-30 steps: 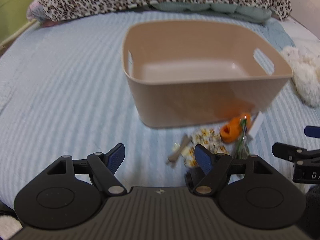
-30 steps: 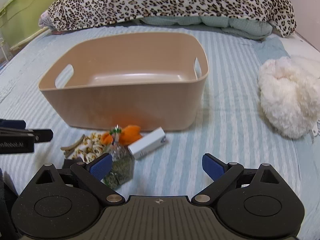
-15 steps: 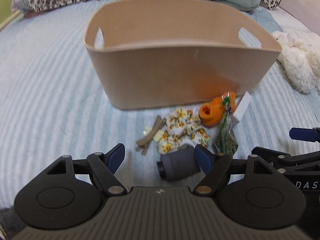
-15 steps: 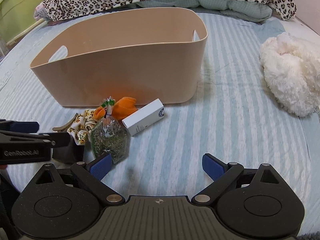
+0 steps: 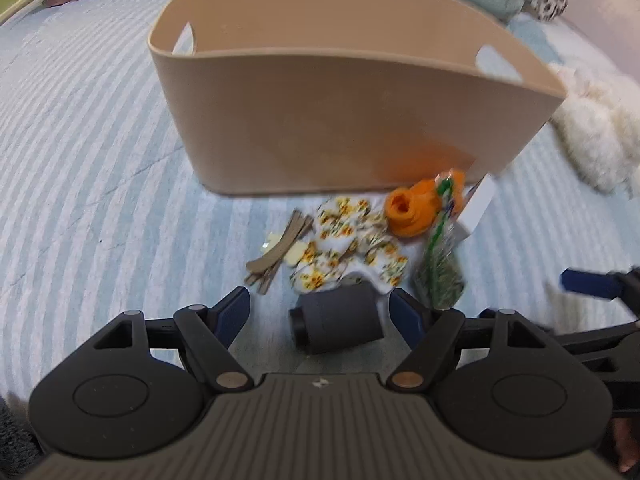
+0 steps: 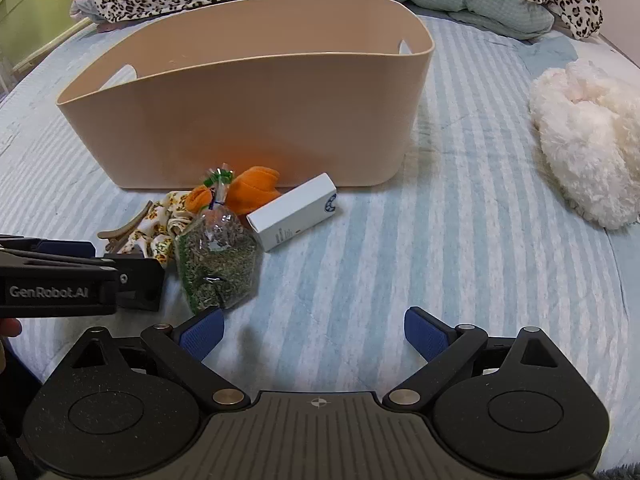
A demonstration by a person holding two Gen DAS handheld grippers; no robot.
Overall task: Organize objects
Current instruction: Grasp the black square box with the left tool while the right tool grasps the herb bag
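Crowding dark roll (image 5: 338, 322): scrunchie (image 5: 348, 244), herb bag (image 6: 216, 258).

Soft even indoor light, faint shadows, left view motion-blurred, right view sharp, fisheye bending at edges

Small items (image 6: 216, 236) just before bin (image 6: 256, 120), on bed (image 6: 440, 260)
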